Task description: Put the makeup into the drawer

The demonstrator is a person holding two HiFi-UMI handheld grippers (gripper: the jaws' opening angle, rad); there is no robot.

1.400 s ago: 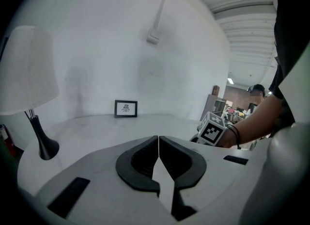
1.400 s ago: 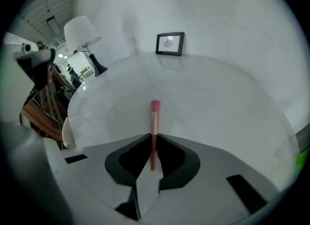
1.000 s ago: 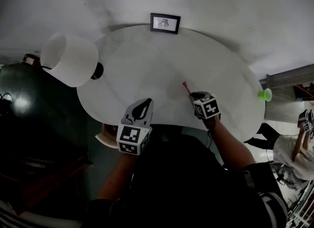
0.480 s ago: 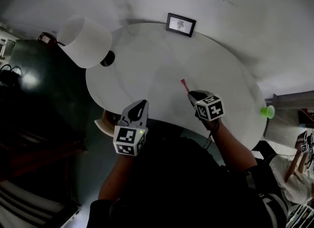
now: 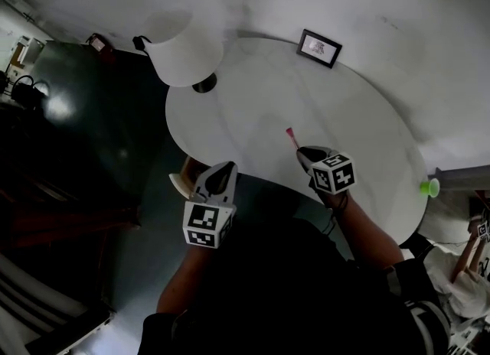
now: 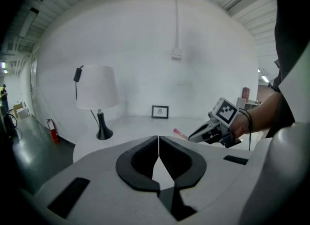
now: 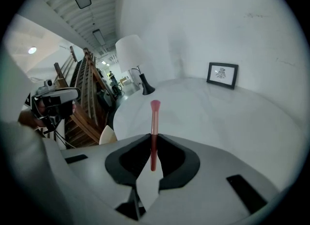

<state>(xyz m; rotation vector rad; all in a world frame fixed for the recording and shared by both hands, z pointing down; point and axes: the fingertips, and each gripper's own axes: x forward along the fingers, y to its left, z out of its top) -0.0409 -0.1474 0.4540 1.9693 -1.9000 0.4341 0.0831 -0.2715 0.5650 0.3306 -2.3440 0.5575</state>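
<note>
A slim pink makeup brush (image 7: 154, 122) is pinched between the jaws of my right gripper (image 7: 154, 139), its tip pointing out over the white table. In the head view the makeup brush (image 5: 291, 138) sticks out ahead of the right gripper (image 5: 305, 151), above the white oval table (image 5: 337, 109). The left gripper view also catches the makeup brush (image 6: 180, 134) and the right gripper (image 6: 193, 136) at right. My left gripper (image 6: 158, 141) is shut with nothing between its jaws; it hovers at the table's near-left edge, left gripper (image 5: 222, 170). No drawer shows in any view.
A white-shaded lamp (image 5: 187, 55) on a black base stands at the table's far left, and a small framed picture (image 5: 319, 47) leans at the wall. A green cup (image 5: 429, 187) sits at the right edge. A wooden chair (image 7: 87, 107) stands left of the table.
The head view has swung, so lamp and picture shifted right in the frame. Both grippers rose slightly and moved along the table edge, the right one still holding the brush.
</note>
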